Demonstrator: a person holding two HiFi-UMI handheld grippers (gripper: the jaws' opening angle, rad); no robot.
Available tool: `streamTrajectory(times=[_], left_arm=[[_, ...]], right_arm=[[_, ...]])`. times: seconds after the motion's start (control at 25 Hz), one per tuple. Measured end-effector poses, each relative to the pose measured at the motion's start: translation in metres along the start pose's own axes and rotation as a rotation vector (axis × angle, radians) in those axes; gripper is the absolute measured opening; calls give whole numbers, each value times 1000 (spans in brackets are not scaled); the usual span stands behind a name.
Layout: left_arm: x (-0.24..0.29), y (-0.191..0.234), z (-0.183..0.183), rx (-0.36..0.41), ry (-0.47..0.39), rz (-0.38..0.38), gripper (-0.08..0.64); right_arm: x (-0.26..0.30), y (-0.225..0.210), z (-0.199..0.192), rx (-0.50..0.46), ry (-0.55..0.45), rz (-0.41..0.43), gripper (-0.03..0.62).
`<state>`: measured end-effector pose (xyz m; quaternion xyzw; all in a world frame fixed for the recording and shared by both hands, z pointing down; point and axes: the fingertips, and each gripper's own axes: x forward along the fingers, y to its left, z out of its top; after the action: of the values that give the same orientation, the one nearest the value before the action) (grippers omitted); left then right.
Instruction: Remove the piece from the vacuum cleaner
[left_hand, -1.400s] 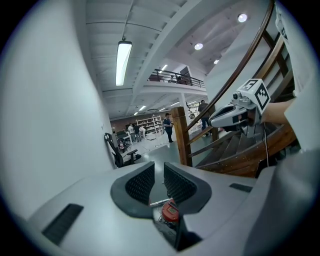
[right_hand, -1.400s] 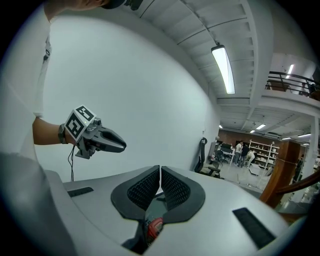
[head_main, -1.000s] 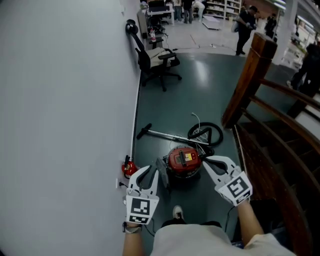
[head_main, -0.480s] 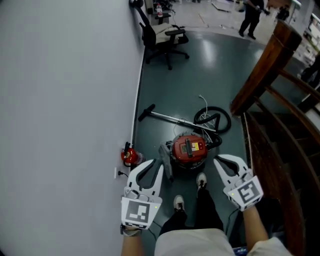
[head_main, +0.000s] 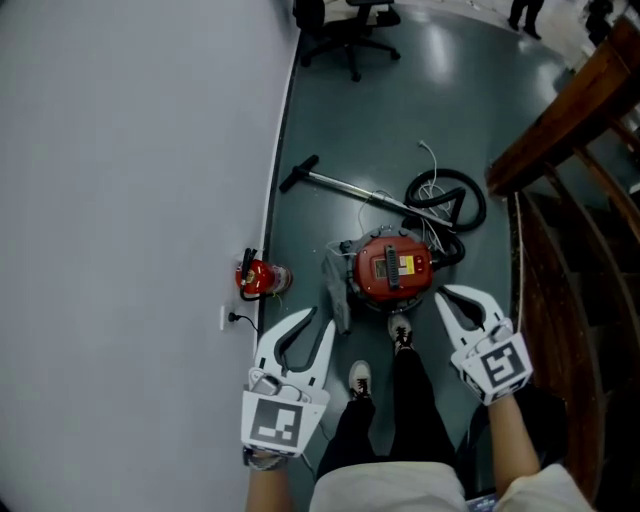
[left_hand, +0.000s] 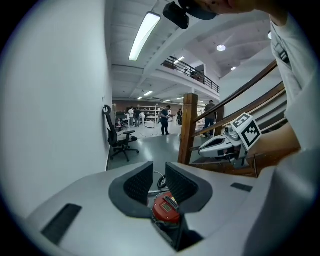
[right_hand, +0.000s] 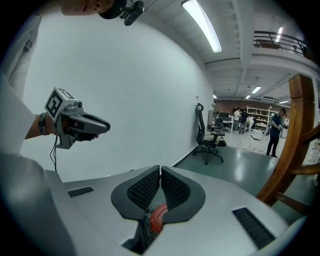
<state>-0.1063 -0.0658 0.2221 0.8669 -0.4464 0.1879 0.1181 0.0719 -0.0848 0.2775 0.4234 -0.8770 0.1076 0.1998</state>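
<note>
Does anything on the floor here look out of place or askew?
Yes. The wand lies flat across the floor, and the hose sits loosely coiled behind the red vacuum cleaner. Nothing looks spilled.

The round red plastic vacuum cleaner (head_main: 392, 268) has a yellow label on top, a black coiled hose (head_main: 447, 200) and a silver metal wand (head_main: 345, 186) tipped in black. The flat piece (head_main: 337, 295) is grey. The glossy floor (head_main: 330, 130) is dark teal, the plain wall (head_main: 120, 200) pale grey, and the wooden stair rail (head_main: 560, 110) reddish brown. The white plastic left gripper (head_main: 315, 322) and white plastic right gripper (head_main: 455, 296) bear black-and-white square patterns. Their ribbed pads (left_hand: 138, 182) are black.
</note>
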Motion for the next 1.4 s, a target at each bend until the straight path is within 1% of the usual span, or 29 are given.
streamTrajectory(times=[0.12, 0.2, 0.28, 0.4, 0.56, 0.72, 0.96, 1.08, 1.28, 1.4], left_arm=[[25, 9, -35, -54, 53, 9, 72], [44, 15, -59, -76, 82, 3, 83], [63, 21, -81, -82, 103, -11, 117], [87, 25, -113, -89, 131, -28, 137], [115, 26, -157, -98, 172, -44, 137], [141, 23, -200, -129, 196, -56, 135], [168, 23, -265, -201, 236, -38, 135], [184, 26, -294, -217, 243, -20, 135], [206, 19, -335, -232, 295, -25, 135], [216, 17, -350, -263, 313, -16, 135]], right_arm=[[24, -14, -23, 26, 24, 11, 31], [41, -22, -39, 42, 42, 18, 31], [59, -27, -54, 58, 48, 33, 31], [81, -30, -78, 68, 39, 67, 31], [103, -29, -116, 85, 66, 115, 32], [121, -34, -155, 97, 101, 133, 32], [151, -34, -211, 142, 155, 175, 32], [166, -35, -234, 156, 170, 189, 32], [180, -39, -270, 186, 214, 199, 32], [186, -43, -287, 203, 236, 202, 32]])
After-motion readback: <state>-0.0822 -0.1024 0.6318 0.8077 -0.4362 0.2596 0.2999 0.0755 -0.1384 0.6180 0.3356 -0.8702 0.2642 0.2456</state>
